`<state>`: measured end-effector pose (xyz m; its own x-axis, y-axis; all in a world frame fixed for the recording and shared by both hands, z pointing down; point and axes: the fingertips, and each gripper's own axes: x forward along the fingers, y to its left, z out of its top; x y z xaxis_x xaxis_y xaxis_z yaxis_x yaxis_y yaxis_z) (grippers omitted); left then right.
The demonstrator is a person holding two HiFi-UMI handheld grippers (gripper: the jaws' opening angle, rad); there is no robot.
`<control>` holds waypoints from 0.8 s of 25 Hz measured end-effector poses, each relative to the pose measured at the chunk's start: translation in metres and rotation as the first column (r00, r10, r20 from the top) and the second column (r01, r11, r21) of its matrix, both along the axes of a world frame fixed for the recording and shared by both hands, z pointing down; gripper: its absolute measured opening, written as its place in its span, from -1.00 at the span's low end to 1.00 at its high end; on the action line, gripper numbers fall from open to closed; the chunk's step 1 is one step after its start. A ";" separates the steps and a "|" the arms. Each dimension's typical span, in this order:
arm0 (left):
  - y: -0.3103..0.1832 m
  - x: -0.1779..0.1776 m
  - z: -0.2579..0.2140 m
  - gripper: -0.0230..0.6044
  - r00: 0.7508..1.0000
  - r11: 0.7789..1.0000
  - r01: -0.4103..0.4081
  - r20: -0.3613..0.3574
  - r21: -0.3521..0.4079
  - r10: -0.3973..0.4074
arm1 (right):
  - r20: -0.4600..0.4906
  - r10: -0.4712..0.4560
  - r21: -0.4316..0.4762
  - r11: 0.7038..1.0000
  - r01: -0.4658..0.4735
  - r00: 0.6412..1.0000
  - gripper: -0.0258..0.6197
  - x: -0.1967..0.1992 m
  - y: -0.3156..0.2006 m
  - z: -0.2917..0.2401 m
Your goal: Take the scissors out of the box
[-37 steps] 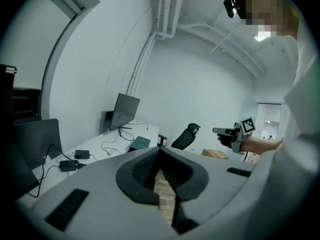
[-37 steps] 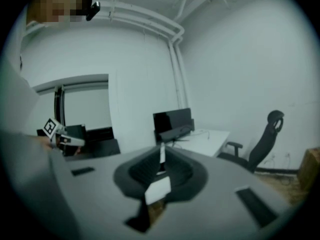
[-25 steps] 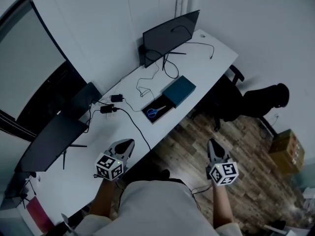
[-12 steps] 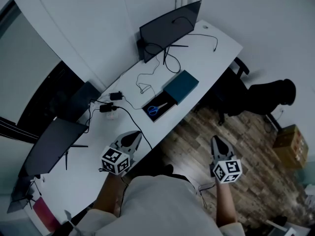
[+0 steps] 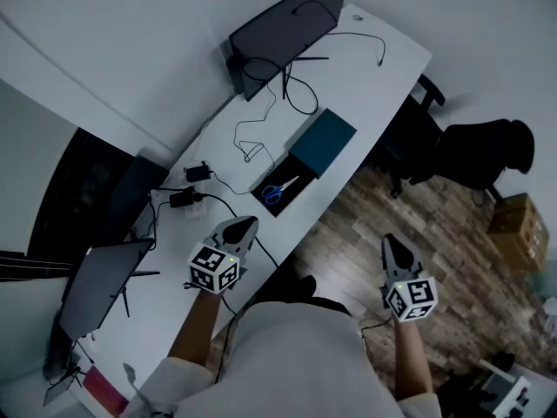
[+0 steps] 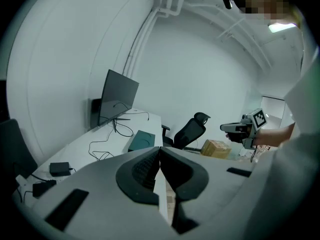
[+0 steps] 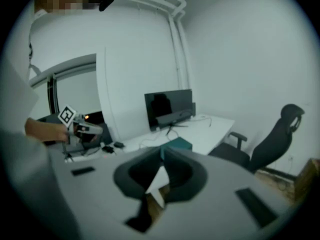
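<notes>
Over white counter (image 5: 365,68), probably best reaching left tongs (image 5: 246,225), closed and empty, toward one o'clock for scissors (image 5: 278,189) lying in open box (image 5: 261,200), parting jaws early, pinching blue handles, leaving right tongs (image 5: 389,240), likewise closed, hanging off-counter at four o'clock.

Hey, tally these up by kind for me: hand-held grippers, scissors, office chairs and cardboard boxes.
Hand-held grippers: 2 (left hand-held gripper, right hand-held gripper)
Scissors: 1
Office chairs: 1
Cardboard boxes: 1
Total: 5
</notes>
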<state>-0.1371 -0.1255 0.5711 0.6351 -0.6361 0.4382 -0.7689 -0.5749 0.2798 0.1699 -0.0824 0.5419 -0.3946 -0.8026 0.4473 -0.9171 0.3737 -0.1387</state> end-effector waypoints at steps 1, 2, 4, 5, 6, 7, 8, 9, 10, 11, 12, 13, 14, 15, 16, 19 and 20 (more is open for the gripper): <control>-0.008 -0.001 0.008 -0.82 1.000 1.000 -0.012 0.022 -0.008 0.013 | -0.005 0.002 -0.010 1.000 -0.002 1.000 -0.80 -0.003 -0.004 0.003; -0.015 -0.002 0.016 -0.82 0.998 0.999 -0.029 0.047 -0.015 0.030 | -0.011 0.004 -0.021 1.000 -0.004 1.000 -0.80 -0.006 -0.007 0.006; -0.029 -0.001 0.030 -0.82 0.993 0.997 -0.072 0.092 -0.027 0.074 | -0.020 0.003 -0.042 0.999 -0.003 1.000 -0.80 -0.013 -0.013 0.013; -0.035 0.000 0.037 -0.82 0.990 0.995 -0.092 0.106 -0.035 0.095 | -0.022 0.001 -0.052 0.999 -0.003 1.000 -0.80 -0.017 -0.016 0.017; -0.041 0.001 0.043 -0.82 0.986 0.993 -0.110 0.117 -0.046 0.115 | -0.024 0.001 -0.063 0.998 -0.003 1.000 -0.80 -0.021 -0.019 0.021; -0.047 0.001 0.050 -0.82 0.982 0.990 -0.127 0.130 -0.059 0.134 | -0.025 0.001 -0.074 0.997 -0.003 1.000 -0.80 -0.025 -0.023 0.025; -0.053 0.001 0.058 -0.82 0.977 0.987 -0.144 0.148 -0.072 0.153 | -0.026 0.003 -0.085 0.996 -0.005 1.000 -0.80 -0.029 -0.027 0.029; -0.058 0.001 0.067 -0.82 0.971 0.983 -0.161 0.167 -0.088 0.174 | -0.025 0.005 -0.096 0.995 -0.008 1.000 -0.80 -0.033 -0.030 0.034; -0.063 0.001 0.076 -0.82 0.964 0.979 -0.177 0.184 -0.104 0.194 | -0.025 0.007 -0.106 0.994 -0.010 1.000 -0.80 -0.037 -0.034 0.038; -0.068 0.001 0.085 -0.82 0.957 0.974 -0.191 0.196 -0.121 0.212 | -0.026 0.008 -0.115 0.993 -0.011 1.000 -0.80 -0.042 -0.038 0.042; -0.071 0.001 0.093 -0.82 0.952 0.969 -0.204 0.203 -0.138 0.229 | -0.028 0.007 -0.123 0.992 -0.010 1.000 -0.80 -0.047 -0.041 0.045; -0.075 0.001 0.100 -0.82 0.947 0.964 -0.215 0.208 -0.154 0.244 | -0.031 0.006 -0.131 0.991 -0.010 1.000 -0.80 -0.051 -0.044 0.049; -0.077 0.001 0.107 -0.82 0.941 0.959 -0.226 0.216 -0.170 0.261 | -0.032 0.007 -0.139 0.990 -0.011 0.999 -0.80 -0.055 -0.046 0.053; -0.079 0.002 0.116 -0.82 0.933 0.953 -0.239 0.227 -0.187 0.279 | -0.032 0.009 -0.146 0.989 -0.013 0.999 -0.80 -0.058 -0.049 0.056; -0.081 0.003 0.124 -0.82 0.923 0.946 -0.253 0.242 -0.205 0.299 | -0.031 0.011 -0.152 0.988 -0.015 0.999 -0.80 -0.060 -0.051 0.059; -0.083 0.005 0.148 -0.82 0.888 0.922 -0.287 0.288 -0.261 0.358 | -0.030 0.009 -0.169 0.986 -0.014 1.000 -0.80 -0.065 -0.057 0.069; -0.084 0.006 0.154 -0.82 0.876 0.915 -0.292 0.306 -0.277 0.373 | -0.028 0.005 -0.174 0.985 -0.010 1.000 -0.80 -0.066 -0.059 0.071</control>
<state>-0.1313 -0.2093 0.7254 0.5742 -0.2783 0.7699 -0.6127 -0.7698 0.1787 0.1035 -0.1418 0.6131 -0.3748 -0.7143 0.5910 -0.9241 0.3392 -0.1761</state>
